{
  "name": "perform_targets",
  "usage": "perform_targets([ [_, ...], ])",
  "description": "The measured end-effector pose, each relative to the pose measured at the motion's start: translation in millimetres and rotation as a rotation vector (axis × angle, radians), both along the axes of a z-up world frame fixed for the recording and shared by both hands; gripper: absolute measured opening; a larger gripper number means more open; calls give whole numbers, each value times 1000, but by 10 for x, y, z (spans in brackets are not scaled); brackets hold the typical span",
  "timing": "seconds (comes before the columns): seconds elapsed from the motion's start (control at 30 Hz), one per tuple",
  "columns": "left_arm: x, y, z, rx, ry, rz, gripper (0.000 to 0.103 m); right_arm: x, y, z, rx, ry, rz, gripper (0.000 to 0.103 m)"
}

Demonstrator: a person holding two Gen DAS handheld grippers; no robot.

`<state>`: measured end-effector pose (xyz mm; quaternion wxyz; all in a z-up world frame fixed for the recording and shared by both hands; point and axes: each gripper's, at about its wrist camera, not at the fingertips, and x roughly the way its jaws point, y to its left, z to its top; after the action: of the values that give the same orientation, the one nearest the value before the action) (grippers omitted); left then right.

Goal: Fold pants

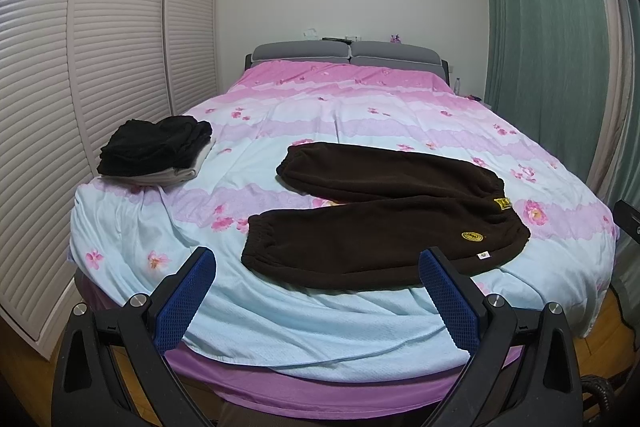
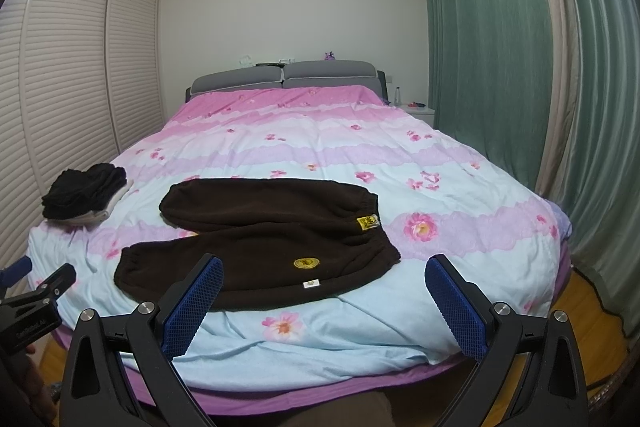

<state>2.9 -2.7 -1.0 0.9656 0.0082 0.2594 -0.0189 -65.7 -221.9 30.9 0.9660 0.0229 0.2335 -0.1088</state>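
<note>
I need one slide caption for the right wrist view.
Open right gripper above brown pants spread flat on floral duvet.

Both cameras look from the foot of the bed with the pink and blue flower cover [image 1: 280, 327] toward its grey headboard [image 2: 284, 77]. The left camera sits further left (both show the same bed).

Left gripper [image 1: 318, 291]: black plastic linkage arms with triangular cutouts, silver round screw heads at the pivots, fingers [image 1: 184, 301] faced with blue diamond-textured pads. Right gripper [image 2: 325, 301]: same build, same blue mesh-pattern pads on its fingers [image 2: 456, 311]. Seen from the right wrist, the left unit's black body carries faint pale lettering, too small to read.
</note>
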Motion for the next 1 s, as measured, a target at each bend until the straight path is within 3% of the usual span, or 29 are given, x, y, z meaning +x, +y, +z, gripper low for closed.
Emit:
perform_targets([
  [1.0,-10,-37,13,2,2,-7,103,-10,-17,-14,6,1,-3,102],
])
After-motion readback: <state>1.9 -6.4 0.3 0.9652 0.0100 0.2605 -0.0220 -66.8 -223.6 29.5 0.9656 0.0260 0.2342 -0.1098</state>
